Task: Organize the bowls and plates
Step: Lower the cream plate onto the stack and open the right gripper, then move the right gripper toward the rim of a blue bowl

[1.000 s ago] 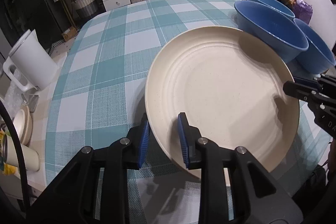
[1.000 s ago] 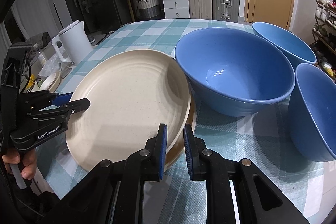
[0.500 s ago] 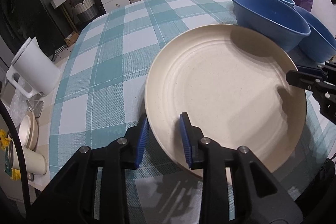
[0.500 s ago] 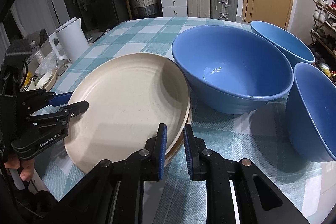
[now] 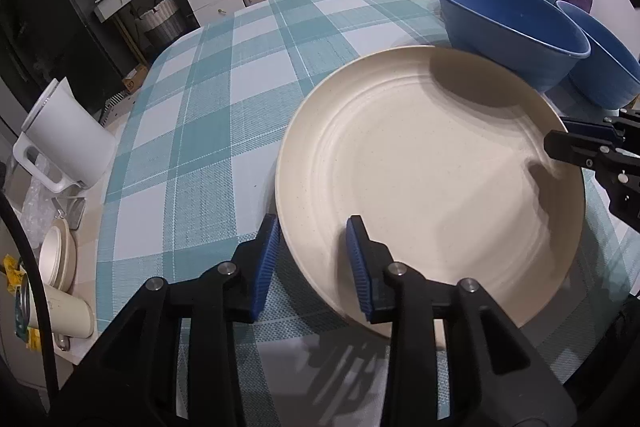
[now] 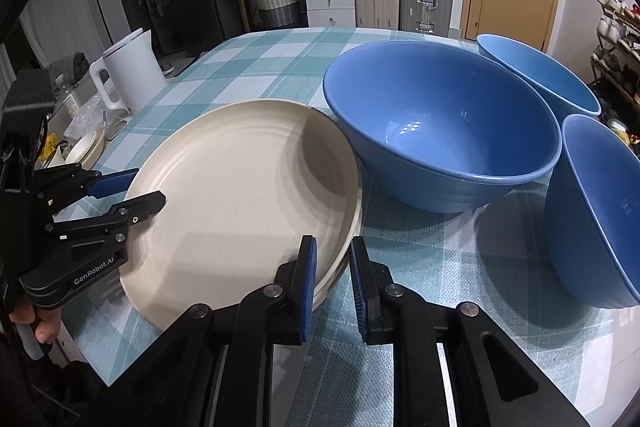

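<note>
Altogether three blue bowls [image 6: 440,131], two stacked cream plates [image 6: 240,211]

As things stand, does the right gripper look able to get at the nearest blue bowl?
Probably not yet: the right gripper is shut on the rim of the cream plate. Once it lets go, the blue bowl sits just beyond, nothing between.

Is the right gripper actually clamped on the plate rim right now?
Touching. In the right wrist view the right gripper has both blue fingers pressed against the near rim of the cream plate, with no gap showing.
</note>
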`<state>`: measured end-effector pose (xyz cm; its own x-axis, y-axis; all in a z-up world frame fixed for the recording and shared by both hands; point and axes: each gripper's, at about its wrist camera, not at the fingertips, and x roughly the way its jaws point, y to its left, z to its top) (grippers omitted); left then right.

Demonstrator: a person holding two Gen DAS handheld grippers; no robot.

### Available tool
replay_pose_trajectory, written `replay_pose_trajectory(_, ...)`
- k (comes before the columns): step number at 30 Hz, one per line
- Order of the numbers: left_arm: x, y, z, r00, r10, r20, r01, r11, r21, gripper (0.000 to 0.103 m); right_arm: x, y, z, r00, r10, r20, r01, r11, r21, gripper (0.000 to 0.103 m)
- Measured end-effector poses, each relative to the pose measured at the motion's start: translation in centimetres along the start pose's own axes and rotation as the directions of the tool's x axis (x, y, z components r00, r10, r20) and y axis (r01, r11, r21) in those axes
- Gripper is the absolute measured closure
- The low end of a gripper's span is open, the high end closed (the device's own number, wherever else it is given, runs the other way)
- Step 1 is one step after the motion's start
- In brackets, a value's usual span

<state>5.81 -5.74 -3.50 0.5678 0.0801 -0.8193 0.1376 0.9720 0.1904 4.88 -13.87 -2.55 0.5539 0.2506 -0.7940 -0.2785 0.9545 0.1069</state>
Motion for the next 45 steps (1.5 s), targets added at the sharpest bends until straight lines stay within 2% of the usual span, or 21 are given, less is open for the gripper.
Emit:
replay_pose_trajectory(6, -0.4, 1.2, 0.2, 0.998, -0.069, -0.011, 0.068, 0.996, -0.056, 0.067, -0.3, -0.2, 0.2, 1.0, 0.007, 0.0, -0.007, 1.0, 0.003, 0.085)
replay_pose_trajectory(8, -0.9, 2.1, 0.4, 0.993, -0.116, 0.007, 0.117, 0.988, -0.098, 0.056, -0.7, -0.1, 0.2, 1.0, 0.013, 0.006, -0.013, 1.0, -0.001, 0.083)
replay_pose_trajectory(9, -1.1, 2.4, 0.4, 0.991, -0.133, 0.017, 0.134, 0.985, -0.112, 0.053, -0.8, -0.1, 0.3, 1.0, 0.019, 0.009, -0.019, 1.0, -0.002, 0.081)
replay_pose_trajectory(11, -2.0, 3.2, 0.6, 0.984, -0.17, 0.046, 0.175, 0.974, -0.14, 0.039, -1.3, 0.2, 0.3, 1.0, 0.025, 0.013, -0.025, 1.0, -0.011, 0.077)
replay_pose_trajectory(13, -2.9, 3.6, 0.7, 0.984, -0.162, 0.068, 0.171, 0.973, -0.154, 0.031, -1.8, 0.5, 0.3, 0.999, 0.027, 0.021, -0.027, 0.999, -0.02, 0.072)
replay_pose_trajectory(18, -4.8, 4.3, 1.0, 0.982, -0.154, 0.105, 0.171, 0.97, -0.175, 0.025, -3.4, 0.9, 0.5, 0.996, 0.06, 0.062, -0.06, 0.998, -0.008, 0.031)
replay_pose_trajectory(20, -5.4, 4.7, 1.1, 0.981, -0.161, 0.113, 0.181, 0.964, -0.194, 0.024, -4.3, 1.0, 0.6, 0.995, 0.064, 0.082, -0.064, 0.998, -0.003, 0.024)
replay_pose_trajectory(25, -6.7, 5.4, 1.2, 0.969, -0.197, 0.151, 0.228, 0.947, -0.228, 0.018, -6.2, 0.8, 1.0, 0.993, 0.038, 0.114, -0.04, 0.999, 0.015, 0.017)
replay_pose_trajectory(27, -7.3, 5.5, 1.2, 0.963, -0.211, 0.167, 0.247, 0.94, -0.236, 0.013, -7.1, 0.5, 1.2, 0.991, 0.019, 0.135, -0.023, 0.999, 0.023, 0.012)
replay_pose_trajectory(29, -7.9, 5.4, 1.3, 0.958, -0.215, 0.188, 0.256, 0.938, -0.232, 0.001, -8.1, 0.1, 1.3, 0.988, 0.006, 0.153, -0.011, 0.999, 0.031, 0.008)
replay_pose_trajectory(32, -8.8, 4.9, 1.5, 0.952, -0.222, 0.209, 0.266, 0.94, -0.213, 0.001, -9.4, -0.9, 1.6, 0.985, -0.009, 0.173, 0.001, 0.999, 0.048, 0.004)
replay_pose_trajectory(38, -9.8, 4.0, 2.5, 0.945, -0.218, 0.244, 0.271, 0.939, -0.212, 0.001, -11.6, -3.1, 2.1, 0.979, -0.026, 0.204, 0.009, 0.997, 0.083, 0.003)
replay_pose_trajectory(42, -10.4, 3.4, 3.8, 0.931, -0.24, 0.274, 0.305, 0.925, -0.227, 0.001, -13.2, -4.5, 2.3, 0.974, -0.024, 0.224, 0.005, 0.996, 0.089, 0.003)
replay_pose_trajectory(45, -11.1, 2.2, 5.1, 0.928, -0.237, 0.289, 0.303, 0.93, -0.208, 0.001, -14.6, -5.2, 2.5, 0.968, -0.023, 0.251, 0.004, 0.997, 0.078, 0.003)
